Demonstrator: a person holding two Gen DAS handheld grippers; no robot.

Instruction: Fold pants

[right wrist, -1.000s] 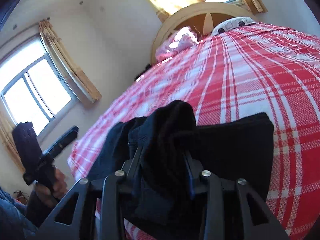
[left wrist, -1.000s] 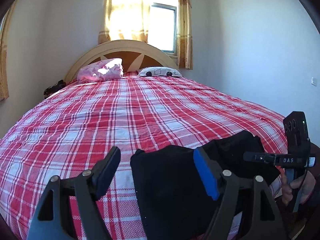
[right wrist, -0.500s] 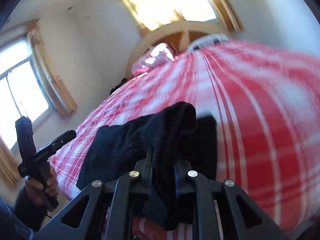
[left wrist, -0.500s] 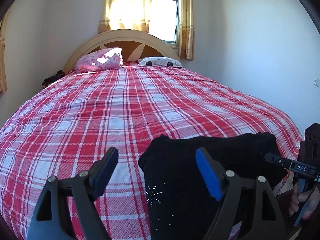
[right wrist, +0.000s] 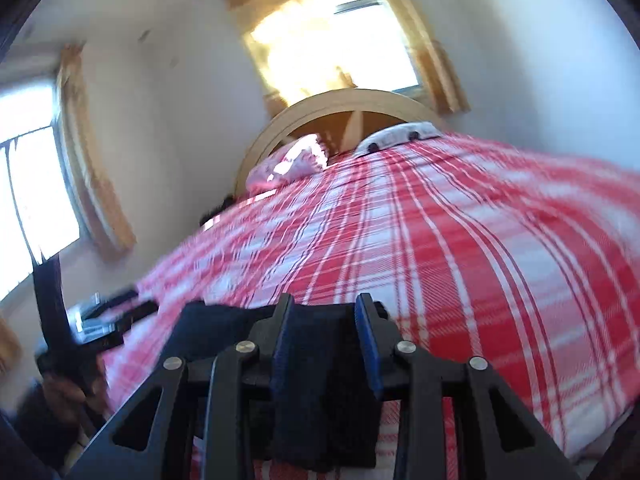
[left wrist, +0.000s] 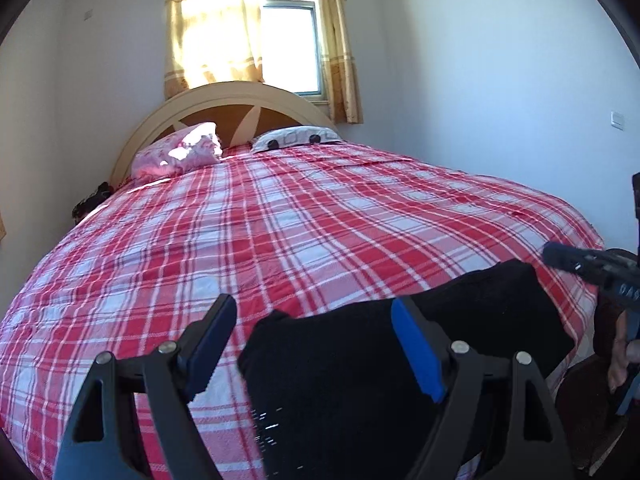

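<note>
Lying folded at the near edge of the bed [left wrist: 280, 220], the black pants [left wrist: 360, 392] form a flat, roughly rectangular stack on the red plaid cover. The left claw [left wrist: 312, 312] hovers over the stack's left end with its jaws wide. One finger is over the cloth, the other over the cover, and neither grips anything. The right claw [right wrist: 323, 304] is at the stack's other end, jaws narrow and just now opening. Black cloth shows in the gap between its blue pads [right wrist: 366, 344], but it looks flat on the bed, not pinched. In the left wrist view that claw sits near the pants' far right corner. Two pillows rest against the headboard [left wrist: 240, 96], well apart from the pants.
</note>
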